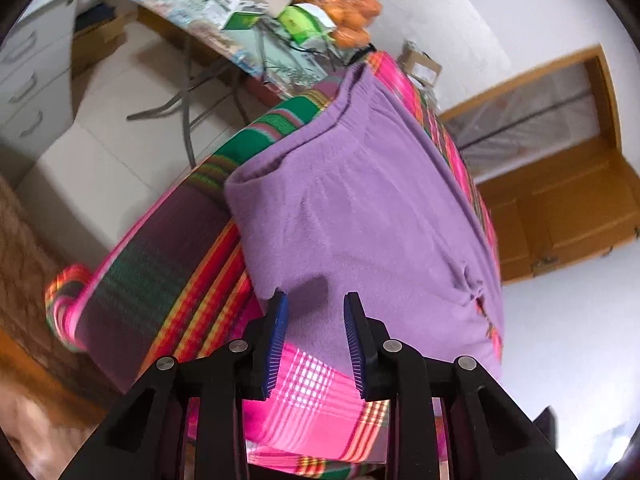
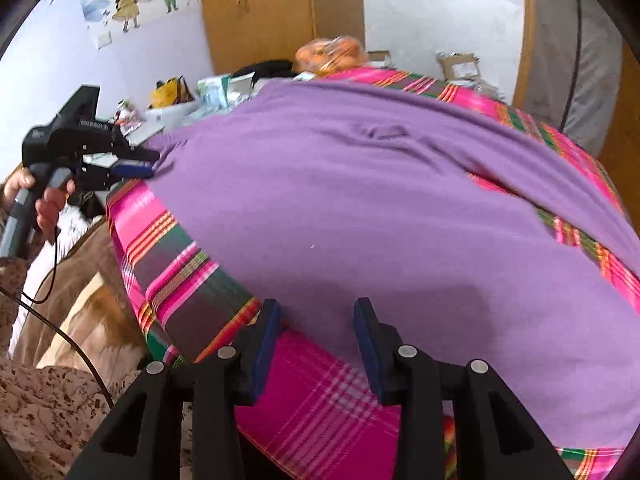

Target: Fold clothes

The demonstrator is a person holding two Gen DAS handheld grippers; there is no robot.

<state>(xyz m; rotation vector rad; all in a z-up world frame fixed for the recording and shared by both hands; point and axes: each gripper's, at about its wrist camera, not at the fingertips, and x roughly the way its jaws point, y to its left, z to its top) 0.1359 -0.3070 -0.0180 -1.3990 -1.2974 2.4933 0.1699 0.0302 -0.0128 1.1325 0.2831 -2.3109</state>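
Lying flat on the plaid-covered tabletop (image 2: 180, 280), purple garment (image 2: 360, 220) awaits a fold; left hand-held gripper (image 1: 316, 300) and right hand-held gripper (image 2: 316, 308) both released at its near edge, pinch likely next

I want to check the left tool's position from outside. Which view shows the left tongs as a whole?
The right wrist view: it shows the black left tongs from the side, held in a hand, tips at the purple fleece garment's edge. The left wrist view shows only their own open fingers over that garment.
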